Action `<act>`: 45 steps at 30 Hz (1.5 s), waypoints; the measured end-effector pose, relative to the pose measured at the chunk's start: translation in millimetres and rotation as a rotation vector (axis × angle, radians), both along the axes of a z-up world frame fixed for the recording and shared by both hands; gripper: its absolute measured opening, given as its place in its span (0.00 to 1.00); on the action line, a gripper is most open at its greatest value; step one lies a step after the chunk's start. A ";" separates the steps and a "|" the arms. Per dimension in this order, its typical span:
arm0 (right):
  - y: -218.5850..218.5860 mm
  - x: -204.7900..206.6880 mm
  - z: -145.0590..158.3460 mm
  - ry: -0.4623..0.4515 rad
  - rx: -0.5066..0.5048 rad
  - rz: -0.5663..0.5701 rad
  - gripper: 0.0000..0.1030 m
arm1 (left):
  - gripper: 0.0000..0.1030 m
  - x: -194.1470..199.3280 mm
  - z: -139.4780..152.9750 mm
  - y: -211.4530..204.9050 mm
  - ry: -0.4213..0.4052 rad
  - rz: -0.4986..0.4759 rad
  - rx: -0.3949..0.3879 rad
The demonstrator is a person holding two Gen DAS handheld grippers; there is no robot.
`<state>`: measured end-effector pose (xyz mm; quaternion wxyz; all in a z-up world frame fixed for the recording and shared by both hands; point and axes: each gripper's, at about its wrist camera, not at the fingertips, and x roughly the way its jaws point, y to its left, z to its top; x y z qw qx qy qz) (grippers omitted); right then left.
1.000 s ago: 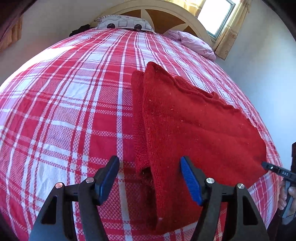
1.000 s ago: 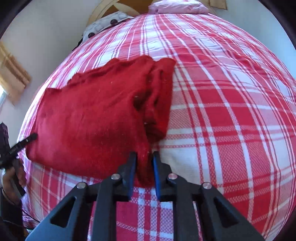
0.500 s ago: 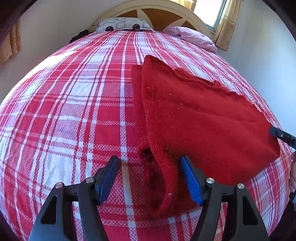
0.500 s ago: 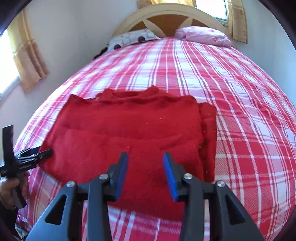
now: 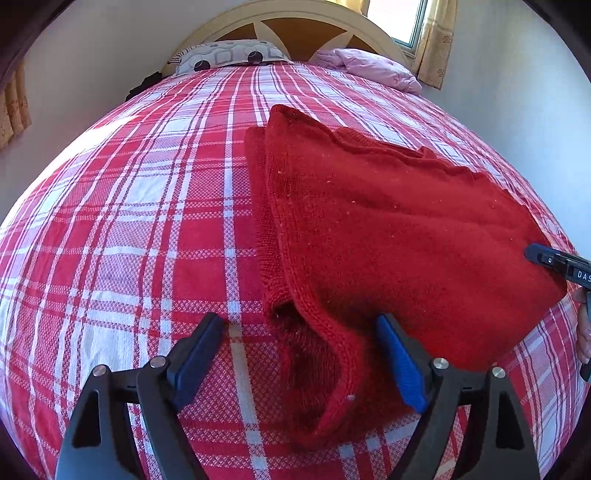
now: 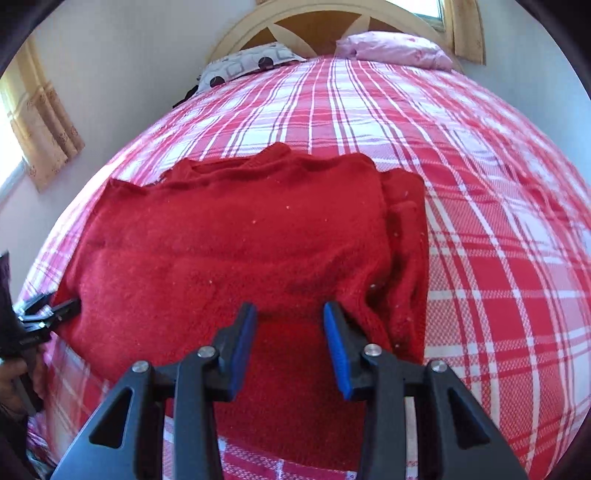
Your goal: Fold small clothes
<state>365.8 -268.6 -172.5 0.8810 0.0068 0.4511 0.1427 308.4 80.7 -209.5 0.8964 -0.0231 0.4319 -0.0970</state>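
A red knitted sweater (image 5: 399, 236) lies folded on the red and white plaid bed (image 5: 147, 206). My left gripper (image 5: 299, 354) is open, its jaws on either side of the sweater's near left corner, holding nothing. My right gripper (image 6: 290, 339) is open just above the sweater's near edge (image 6: 229, 251), empty. The tip of the right gripper (image 5: 554, 260) shows at the sweater's right edge in the left wrist view. The left gripper's tip (image 6: 48, 314) shows at the sweater's left edge in the right wrist view.
A patterned pillow (image 5: 229, 55) and a pink pillow (image 5: 369, 68) lie at the cream headboard (image 5: 295, 18). Curtained windows are at the back right (image 5: 432, 40) and on the left wall (image 6: 40, 110). A wall runs close along the bed's right side.
My right gripper has let go of the sweater's corner, opened and swung left to the middle of its near edge. My left gripper stays open and has eased slightly forward.
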 end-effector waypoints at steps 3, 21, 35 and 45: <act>10.3 -4.2 -1.6 -0.031 -0.081 0.008 0.39 | 0.84 -0.3 -0.2 0.6 -0.001 -0.003 -0.007; 31.9 -16.2 5.6 -0.068 -0.185 -0.002 0.64 | 0.84 -28.9 8.2 91.6 -0.044 0.183 -0.110; 163.1 -76.2 33.0 -0.231 -0.253 0.319 0.64 | 0.84 -29.5 4.4 100.7 -0.056 0.181 -0.191; 238.5 -117.1 -1.4 -0.291 -0.374 0.519 0.64 | 0.84 -31.7 4.1 110.0 -0.061 0.183 -0.269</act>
